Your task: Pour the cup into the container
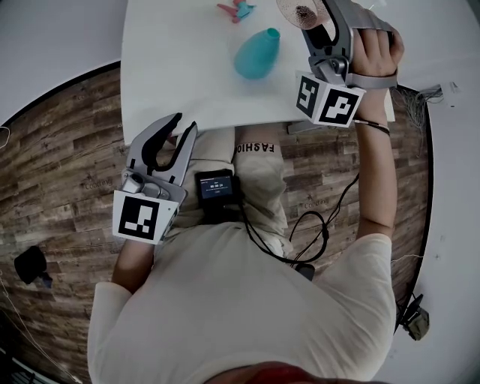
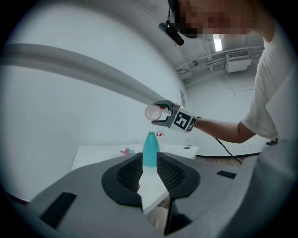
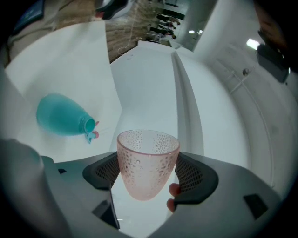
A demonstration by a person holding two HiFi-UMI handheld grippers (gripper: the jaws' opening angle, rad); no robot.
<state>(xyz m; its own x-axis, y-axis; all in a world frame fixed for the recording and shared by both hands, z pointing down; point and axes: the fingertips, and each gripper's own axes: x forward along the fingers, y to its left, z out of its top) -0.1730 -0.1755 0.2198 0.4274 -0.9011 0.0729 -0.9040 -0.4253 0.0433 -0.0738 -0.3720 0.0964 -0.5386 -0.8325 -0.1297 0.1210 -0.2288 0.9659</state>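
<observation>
Right gripper [image 3: 148, 173] is clamping the pink cup [image 3: 146, 153], raised at upper right. Teal container [image 1: 257, 52] is standing upper centre on the bench [image 1: 172, 67]. Left gripper [image 2: 149, 167] is hanging open, empty. Next: lining the rim over the narrow mouth and tipping.

Cup to the right of the container

The container [image 1: 256, 54] stood on the table [image 1: 172, 82]; the cup [image 3: 147, 162] sat between the right gripper [image 1: 321, 26] jaws, above and right of it. Small objects [image 1: 236, 10] lay behind the container. The left gripper [image 1: 182, 129] hung at the table's near edge, well apart.
</observation>
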